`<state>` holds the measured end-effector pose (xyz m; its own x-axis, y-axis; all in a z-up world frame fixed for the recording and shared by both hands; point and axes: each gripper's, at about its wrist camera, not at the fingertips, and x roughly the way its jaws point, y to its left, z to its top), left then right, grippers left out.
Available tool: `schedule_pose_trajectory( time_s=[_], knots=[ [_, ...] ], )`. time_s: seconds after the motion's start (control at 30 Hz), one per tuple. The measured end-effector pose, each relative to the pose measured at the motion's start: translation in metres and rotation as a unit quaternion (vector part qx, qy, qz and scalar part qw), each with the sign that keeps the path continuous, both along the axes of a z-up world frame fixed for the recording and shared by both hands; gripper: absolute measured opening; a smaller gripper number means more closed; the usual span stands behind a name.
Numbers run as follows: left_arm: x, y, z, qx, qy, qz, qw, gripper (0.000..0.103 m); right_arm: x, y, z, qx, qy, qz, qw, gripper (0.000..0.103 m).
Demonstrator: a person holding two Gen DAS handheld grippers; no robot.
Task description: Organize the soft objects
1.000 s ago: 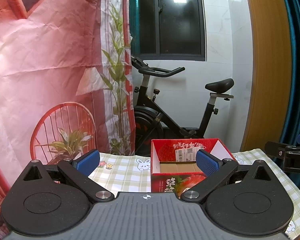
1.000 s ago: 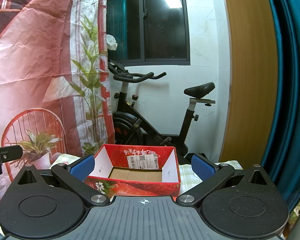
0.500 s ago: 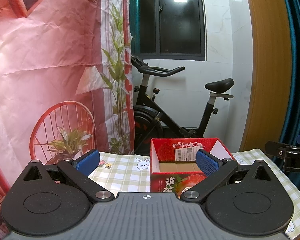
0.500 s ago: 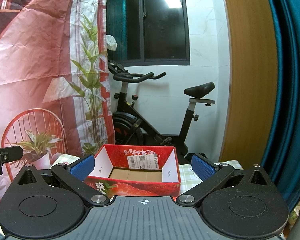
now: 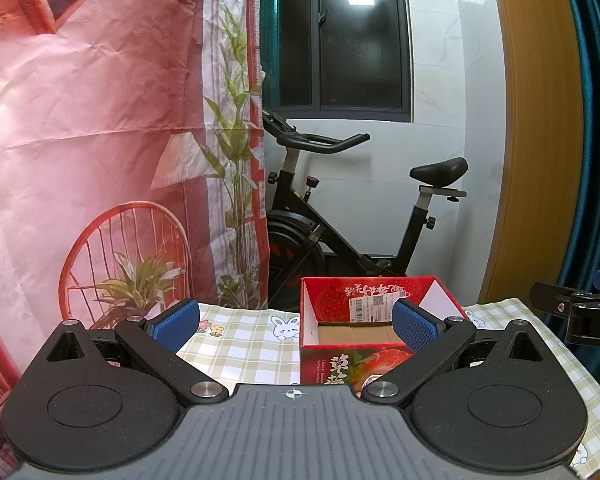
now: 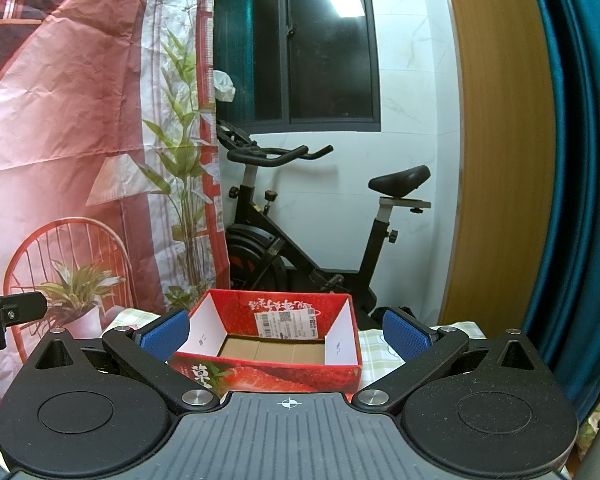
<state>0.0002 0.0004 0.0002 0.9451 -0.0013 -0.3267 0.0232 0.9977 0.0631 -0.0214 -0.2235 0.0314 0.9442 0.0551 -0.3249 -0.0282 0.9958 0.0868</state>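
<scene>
So: red cardboard box [image 6: 268, 360] with strawberry print sits open-topped on the checked tablecloth [image 5: 236, 344], toward the far edge of the table. White inner flaps stand up left and right, a shipping label is stuck on the inside of the far wall, and the brown floor of the box is bare where visible. No soft items can be made out in either view.

Left gripper [image 5: 296, 322] is spread wide, blue pads [image 5: 176, 320] well apart, nothing between them. It hangs over the near part of the table, with the box ahead and to the right; its right pad overlaps the box's near right corner in its own view.

Right gripper [image 6: 286, 330] is also spread wide and holds nothing. The box sits almost centred between its pads, just beyond them. Each gripper's tip shows at the edge of the other's view, so the two are side by side, apart.

Beyond the table: black exercise bike [image 6: 300, 240] against the white far wall, dark window [image 6: 328, 40] above it. Pink printed backdrop [image 5: 100, 120] with a chair and plants hangs on the left, wooden panel [image 6: 496, 140] and teal curtain [image 6: 580, 160] on the right.
</scene>
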Motion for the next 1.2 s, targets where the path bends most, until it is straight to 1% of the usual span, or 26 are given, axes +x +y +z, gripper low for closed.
schedule_pose_trajectory(
  time_s=[0.2, 0.3, 0.4, 0.47, 0.5, 0.57, 0.6, 0.63, 0.67, 0.77, 0.83, 0.87, 0.9, 0.93, 0.97, 1.03, 1.1, 1.2],
  knots=[
    [0.001, -0.002, -0.002, -0.001, 0.002, -0.001, 1.0, 0.103, 0.0, 0.001, 0.0, 0.0, -0.001, -0.001, 1.0, 0.103],
    [0.003, -0.002, -0.006, 0.002, 0.006, 0.002, 1.0, 0.103, -0.002, -0.002, 0.0, 0.009, -0.014, 0.004, 1.0, 0.103],
    [0.006, 0.001, -0.013, -0.013, 0.007, 0.006, 0.9999, 0.103, -0.003, -0.009, -0.005, 0.021, -0.032, 0.007, 0.999, 0.103],
    [0.007, 0.004, -0.021, -0.029, -0.009, 0.017, 0.9994, 0.103, -0.003, -0.013, -0.011, 0.028, -0.041, 0.011, 0.999, 0.103],
    [0.008, 0.005, -0.023, -0.039, -0.02, 0.02, 0.9989, 0.103, -0.001, -0.015, -0.015, 0.032, -0.041, 0.013, 0.999, 0.103],
    [0.013, 0.006, -0.031, -0.047, -0.024, 0.024, 0.9983, 0.103, 0.003, -0.018, -0.025, 0.038, -0.041, 0.015, 0.998, 0.103],
    [0.016, 0.006, -0.035, -0.046, -0.017, 0.024, 0.9985, 0.103, 0.004, -0.019, -0.031, 0.041, -0.042, 0.02, 0.998, 0.103],
    [0.02, 0.007, -0.04, -0.055, -0.017, 0.023, 0.9981, 0.103, 0.006, -0.02, -0.036, 0.041, -0.04, 0.021, 0.998, 0.103],
    [0.023, 0.007, -0.045, -0.054, -0.014, 0.022, 0.9982, 0.103, 0.008, -0.02, -0.042, 0.042, -0.036, 0.018, 0.998, 0.103],
    [0.031, 0.012, -0.057, -0.023, -0.052, 0.02, 0.9982, 0.103, 0.014, -0.019, -0.061, 0.044, -0.024, 0.016, 0.999, 0.103],
    [0.039, 0.015, -0.066, -0.005, -0.054, 0.022, 0.9983, 0.103, 0.018, -0.019, -0.073, 0.047, -0.01, 0.018, 0.999, 0.103],
    [0.041, 0.017, -0.072, 0.008, -0.041, 0.02, 0.9989, 0.103, 0.018, -0.017, -0.081, 0.046, -0.004, 0.02, 0.999, 0.103],
    [0.043, 0.019, -0.076, 0.013, -0.036, 0.018, 0.9991, 0.103, 0.02, -0.017, -0.086, 0.047, 0.002, 0.021, 0.999, 0.103],
    [0.046, 0.021, -0.081, 0.01, -0.025, 0.015, 0.9995, 0.103, 0.022, -0.016, -0.091, 0.047, 0.009, 0.021, 0.999, 0.103],
    [0.047, 0.022, -0.087, 0.006, -0.006, 0.01, 0.9999, 0.103, 0.023, -0.015, -0.095, 0.049, 0.015, 0.027, 0.998, 0.103],
    [0.052, 0.025, -0.098, 0.002, 0.016, 0.0, 0.9999, 0.103, 0.023, -0.017, -0.105, 0.051, 0.026, 0.044, 0.997, 0.103],
    [0.055, 0.024, -0.109, 0.002, 0.04, -0.008, 0.9992, 0.103, 0.022, -0.017, -0.112, 0.051, 0.034, 0.041, 0.997, 0.103],
    [0.059, 0.026, -0.124, -0.002, 0.072, -0.013, 0.9973, 0.103, 0.019, -0.018, -0.122, 0.04, 0.035, 0.053, 0.997, 0.103]
  ],
)
